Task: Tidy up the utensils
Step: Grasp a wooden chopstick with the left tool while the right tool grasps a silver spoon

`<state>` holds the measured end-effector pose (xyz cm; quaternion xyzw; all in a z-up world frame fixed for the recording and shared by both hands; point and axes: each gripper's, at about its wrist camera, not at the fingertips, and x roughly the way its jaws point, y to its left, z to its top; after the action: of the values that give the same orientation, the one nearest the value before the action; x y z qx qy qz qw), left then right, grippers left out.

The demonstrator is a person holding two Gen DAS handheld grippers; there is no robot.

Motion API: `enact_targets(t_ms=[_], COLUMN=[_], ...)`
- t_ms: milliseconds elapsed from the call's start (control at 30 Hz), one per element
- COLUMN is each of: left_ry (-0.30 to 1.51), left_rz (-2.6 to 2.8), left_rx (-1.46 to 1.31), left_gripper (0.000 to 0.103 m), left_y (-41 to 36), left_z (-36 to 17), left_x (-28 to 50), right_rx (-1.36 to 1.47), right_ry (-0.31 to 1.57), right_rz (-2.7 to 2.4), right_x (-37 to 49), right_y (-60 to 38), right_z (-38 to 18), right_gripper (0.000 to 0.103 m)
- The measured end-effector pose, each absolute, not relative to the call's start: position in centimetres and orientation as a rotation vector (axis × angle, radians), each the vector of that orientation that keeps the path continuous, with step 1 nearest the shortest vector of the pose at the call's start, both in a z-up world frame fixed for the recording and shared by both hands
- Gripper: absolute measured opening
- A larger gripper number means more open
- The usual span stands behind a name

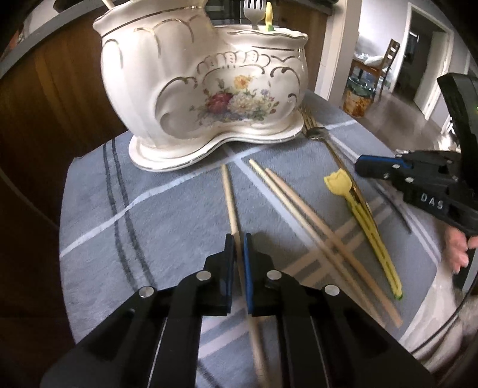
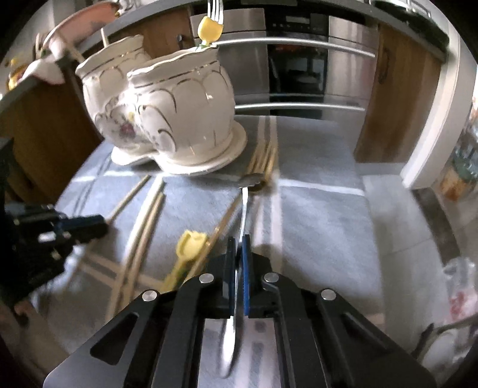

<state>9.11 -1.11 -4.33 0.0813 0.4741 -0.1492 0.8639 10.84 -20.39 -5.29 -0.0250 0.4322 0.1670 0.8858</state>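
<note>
A white floral ceramic utensil holder (image 1: 206, 89) stands at the back of the grey cloth, with a fork (image 1: 254, 12) and a yellow tulip-topped piece in it; it also shows in the right wrist view (image 2: 179, 119). My left gripper (image 1: 238, 241) is shut on a wooden chopstick (image 1: 230, 197). Two more chopsticks (image 1: 301, 218) and a yellow tulip-topped utensil (image 1: 358, 209) lie to its right. My right gripper (image 2: 238, 241) is shut on a silver utensil handle (image 2: 244, 209), whose head lies near the holder's base. It shows at the right of the left wrist view (image 1: 363, 167).
A gold utensil (image 2: 263, 161) lies by the holder's base. The grey checked cloth (image 1: 149, 209) covers the table. Oven and wooden cabinets (image 2: 298, 59) stand behind. A crumpled plastic bag (image 2: 457, 292) sits at the table's right edge.
</note>
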Motion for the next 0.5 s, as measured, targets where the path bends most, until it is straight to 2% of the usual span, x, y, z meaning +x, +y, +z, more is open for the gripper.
enact_targets(t_ms=[167,267,367,500], left_ry=[1.011,1.009,1.016,1.013], left_rz=[-0.305,-0.306,-0.295,-0.293], left_rx=[0.145,0.123,0.110,0.084], left_gripper=[0.006,0.006,0.007,0.013], left_y=[0.1,0.1,0.1,0.0], left_z=[-4.3,-4.2,-4.5,-4.6], left_x=[9.3,9.4,9.7,10.0], right_rx=[-0.047,-0.057,-0.064,-0.054], right_ry=[0.922,0.928,0.935,0.934], right_rz=[0.342,0.352,0.336,0.331], right_x=[11.5,12.2,13.2,14.3], right_y=[-20.6,-19.9,-19.7,-19.6], right_z=[-5.0,-4.9,-5.1,-5.4], right_gripper=[0.005,0.014,0.017,0.017])
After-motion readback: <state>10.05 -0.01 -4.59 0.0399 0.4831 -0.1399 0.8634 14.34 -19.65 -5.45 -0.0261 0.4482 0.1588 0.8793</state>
